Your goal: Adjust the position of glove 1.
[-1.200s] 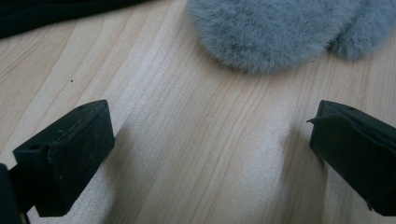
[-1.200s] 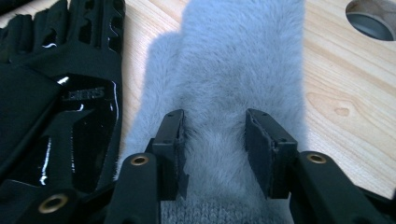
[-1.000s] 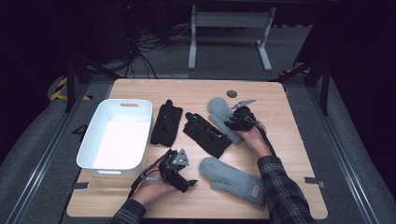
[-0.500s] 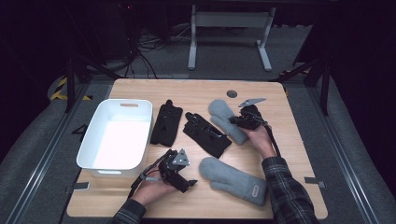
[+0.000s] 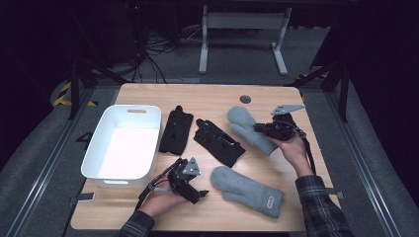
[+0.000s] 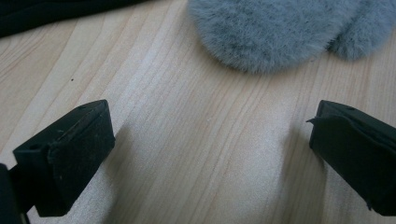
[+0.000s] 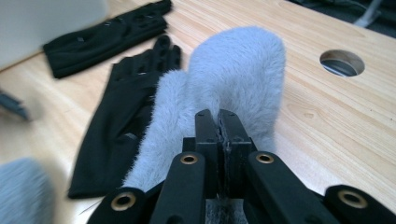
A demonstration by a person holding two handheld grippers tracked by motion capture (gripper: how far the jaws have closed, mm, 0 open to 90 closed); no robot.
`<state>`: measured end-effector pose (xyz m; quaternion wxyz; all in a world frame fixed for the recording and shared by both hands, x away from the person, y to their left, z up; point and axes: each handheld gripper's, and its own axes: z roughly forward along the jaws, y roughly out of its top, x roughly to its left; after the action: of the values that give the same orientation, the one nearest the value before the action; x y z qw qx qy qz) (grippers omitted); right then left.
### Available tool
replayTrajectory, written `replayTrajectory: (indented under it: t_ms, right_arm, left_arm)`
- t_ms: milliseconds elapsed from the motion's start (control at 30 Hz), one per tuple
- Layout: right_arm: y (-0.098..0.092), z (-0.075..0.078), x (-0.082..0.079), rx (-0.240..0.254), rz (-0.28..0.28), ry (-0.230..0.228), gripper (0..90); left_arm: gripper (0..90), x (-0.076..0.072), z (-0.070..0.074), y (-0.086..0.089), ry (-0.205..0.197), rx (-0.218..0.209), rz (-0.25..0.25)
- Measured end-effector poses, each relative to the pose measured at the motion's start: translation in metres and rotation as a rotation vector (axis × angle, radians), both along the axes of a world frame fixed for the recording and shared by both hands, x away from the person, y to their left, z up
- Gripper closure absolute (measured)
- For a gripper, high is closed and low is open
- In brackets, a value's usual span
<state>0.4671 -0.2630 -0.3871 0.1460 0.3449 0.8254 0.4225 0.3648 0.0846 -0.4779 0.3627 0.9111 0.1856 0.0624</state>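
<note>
The right gripper (image 7: pixel 221 122) has its jaws pinched tight on the cuff edge of the far grey mitten (image 7: pixel 233 74), with fuzz showing between the pads. In the high view this right gripper (image 5: pixel 262 129) sits right of centre and the far grey mitten (image 5: pixel 249 129) trails from it toward the upper left. The step in hand looks like the lift after the grasp; the next move calls for carrying the mitten leftward across the frame to the white bin (image 5: pixel 94 155), probably high enough to clear what lies between.

The left gripper (image 6: pixel 205 140) rests low over bare wood, jaws wide apart with nothing between them, the near grey mitten (image 6: pixel 266 32) just ahead of them. In the high view it lies at lower centre (image 5: pixel 200 190).

Between mitten and bin lie two black gloves (image 5: pixel 217 141) (image 5: pixel 175 129) on the table (image 5: pixel 207 96); a dangling mitten could drag across them.
</note>
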Motion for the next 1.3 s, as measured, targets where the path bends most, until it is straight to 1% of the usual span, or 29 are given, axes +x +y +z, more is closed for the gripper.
replayTrajectory:
  t_ms: [133,233,333,433,500,600,733,900,1067,1200,1300]
  right_arm:
    - [-0.007,0.007,-0.02,0.009,0.035,-0.02,88.6]
    - [-0.009,0.01,-0.031,0.021,0.051,-0.029,88.6]
    - [-0.01,0.013,-0.044,0.042,0.079,-0.03,88.6]
    - [-0.009,0.013,-0.056,0.048,0.113,-0.031,88.6]
    - [-0.008,0.012,-0.064,0.045,0.138,-0.028,88.6]
    - [-0.007,0.011,-0.077,0.058,0.178,-0.019,88.6]
    - [-0.002,0.008,-0.095,0.06,0.244,-0.009,88.6]
    - [0.001,0.005,-0.11,0.076,0.309,0.016,88.6]
    - [0.003,0.005,-0.124,0.087,0.376,0.032,88.5]
    - [0.002,0.004,-0.135,0.089,0.409,0.037,88.5]
    - [0.002,0.002,-0.142,0.084,0.421,0.035,88.5]
  left_arm:
    - [0.3,0.0,0.0,0.0,0.0,0.0,0.001]
    - [0.3,0.0,0.0,0.0,-0.001,0.001,0.001]
    - [0.2,0.0,0.0,0.0,-0.001,0.002,0.003]
    - [0.2,0.0,0.0,0.0,-0.003,0.004,0.0]
    - [0.2,0.0,0.0,0.0,-0.002,0.002,0.002]
    - [0.1,0.0,0.0,0.0,-0.001,0.0,0.003]
    - [0.1,0.0,0.0,0.0,-0.001,0.0,0.003]
    - [0.1,0.0,0.0,0.0,-0.001,0.001,0.003]
    - [0.1,0.0,0.0,0.0,-0.002,0.002,0.002]
    - [0.1,0.0,0.0,0.0,-0.001,0.002,0.003]
    - [0.1,0.0,0.0,0.0,-0.001,0.002,0.003]
